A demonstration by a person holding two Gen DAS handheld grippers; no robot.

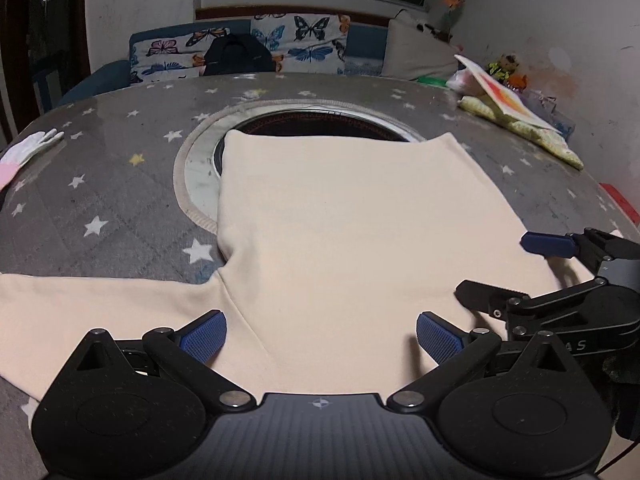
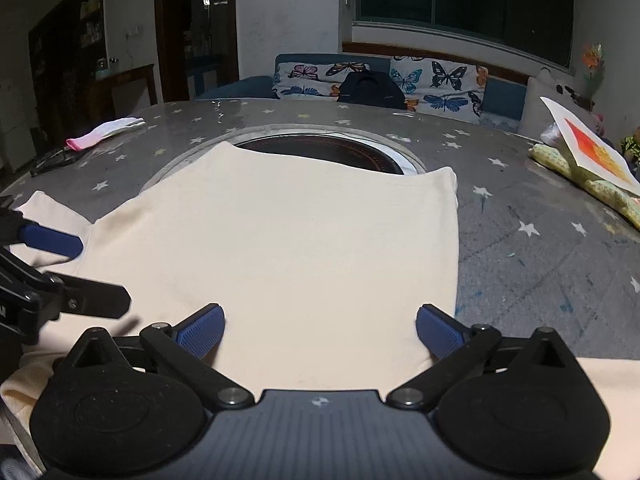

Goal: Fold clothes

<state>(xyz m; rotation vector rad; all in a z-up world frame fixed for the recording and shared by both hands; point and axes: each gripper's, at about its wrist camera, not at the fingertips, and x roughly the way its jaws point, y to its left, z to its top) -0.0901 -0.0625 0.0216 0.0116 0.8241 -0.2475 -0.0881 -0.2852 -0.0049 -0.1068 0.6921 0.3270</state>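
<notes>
A cream shirt [image 1: 344, 220] lies flat on the round star-patterned table, its hem over the table's central opening; it also shows in the right wrist view [image 2: 304, 240]. One sleeve [image 1: 100, 304] stretches left. My left gripper [image 1: 321, 334] is open just above the shirt's near edge, holding nothing. My right gripper [image 2: 320, 330] is open above the same near edge, further right, and empty. Each gripper shows in the other's view: the right one [image 1: 516, 268] at right, the left one [image 2: 76, 276] at left.
The grey table [image 1: 100, 208] has a round opening [image 1: 320, 124] in its middle. A white and pink glove [image 1: 24, 152] lies at the left. A patterned cloth with a card [image 1: 516, 112] lies at the far right. A butterfly-print sofa [image 1: 248, 48] stands behind.
</notes>
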